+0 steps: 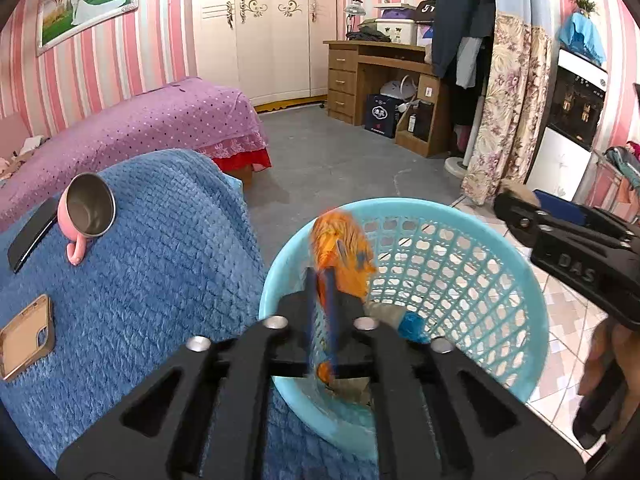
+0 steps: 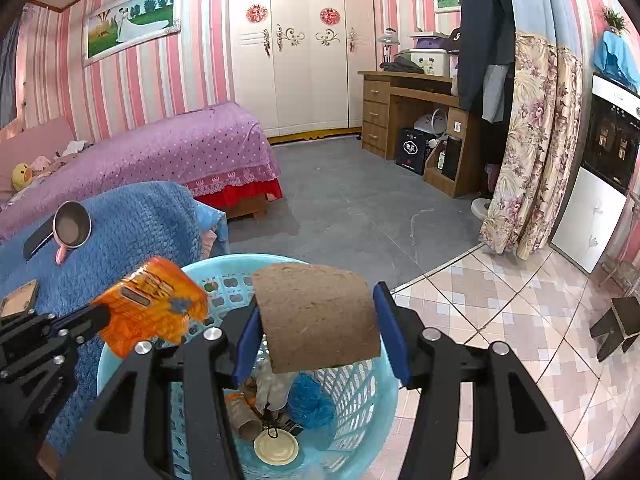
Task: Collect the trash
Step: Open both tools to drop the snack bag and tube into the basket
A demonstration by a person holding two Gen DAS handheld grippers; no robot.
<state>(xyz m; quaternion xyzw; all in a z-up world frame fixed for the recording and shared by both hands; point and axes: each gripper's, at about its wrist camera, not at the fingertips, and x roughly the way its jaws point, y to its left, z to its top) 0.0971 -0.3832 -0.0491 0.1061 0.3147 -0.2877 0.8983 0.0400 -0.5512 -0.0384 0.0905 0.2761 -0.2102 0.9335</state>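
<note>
My left gripper is shut on an orange plastic wrapper and holds it over the rim of the light blue basket. The same wrapper shows at the left of the right wrist view. My right gripper is shut on a brown curved cardboard piece, held above the basket. Inside the basket lie a cardboard tube, a blue bag, a round lid and pale crumpled trash. The right gripper also shows at the right of the left wrist view.
A table under a blue blanket stands left of the basket. It carries a pink cup, a black phone and a tan phone case. A purple bed, a wooden desk, a floral curtain and a black stool surround grey and tiled floor.
</note>
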